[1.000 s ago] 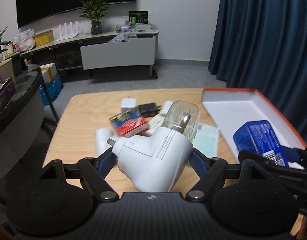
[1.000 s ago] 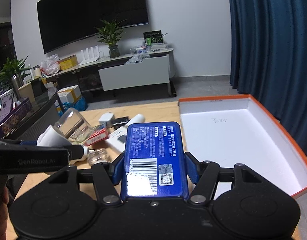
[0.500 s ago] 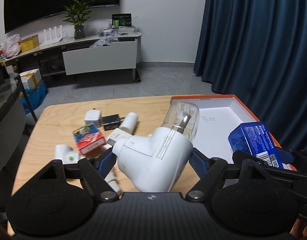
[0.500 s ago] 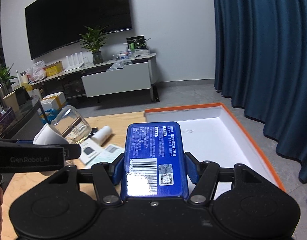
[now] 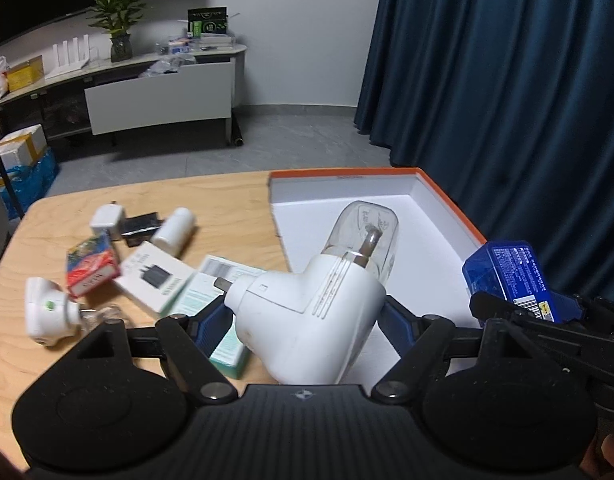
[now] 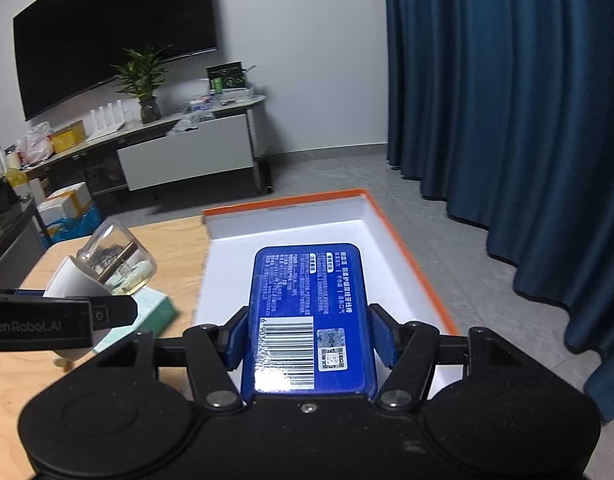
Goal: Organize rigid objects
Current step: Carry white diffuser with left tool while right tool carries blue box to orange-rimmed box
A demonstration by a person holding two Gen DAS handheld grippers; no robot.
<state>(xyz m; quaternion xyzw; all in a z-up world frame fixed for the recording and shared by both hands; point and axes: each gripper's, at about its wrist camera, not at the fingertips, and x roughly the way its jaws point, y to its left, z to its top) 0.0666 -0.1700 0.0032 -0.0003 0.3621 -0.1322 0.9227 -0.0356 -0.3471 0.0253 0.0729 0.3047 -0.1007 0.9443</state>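
The left tool (image 5: 305,314) clamps a white plastic plug-in vaporizer (image 5: 307,316) by its stiff body, sparing its fragile clear bottle, while the right tool (image 6: 309,342) grips a flat, rigid blue case (image 6: 309,316), both above the white orange-rimmed box (image 5: 447,200).

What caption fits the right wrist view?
Right tool grips a blue barcoded box over the orange-rimmed white tray.

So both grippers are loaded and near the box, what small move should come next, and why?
Probably lower the right gripper and set the blue box on the bare white floor of the orange-rimmed box. It already hangs over the inside, which looks empty, while the left gripper holds the white plug-in device at the box's near edge.
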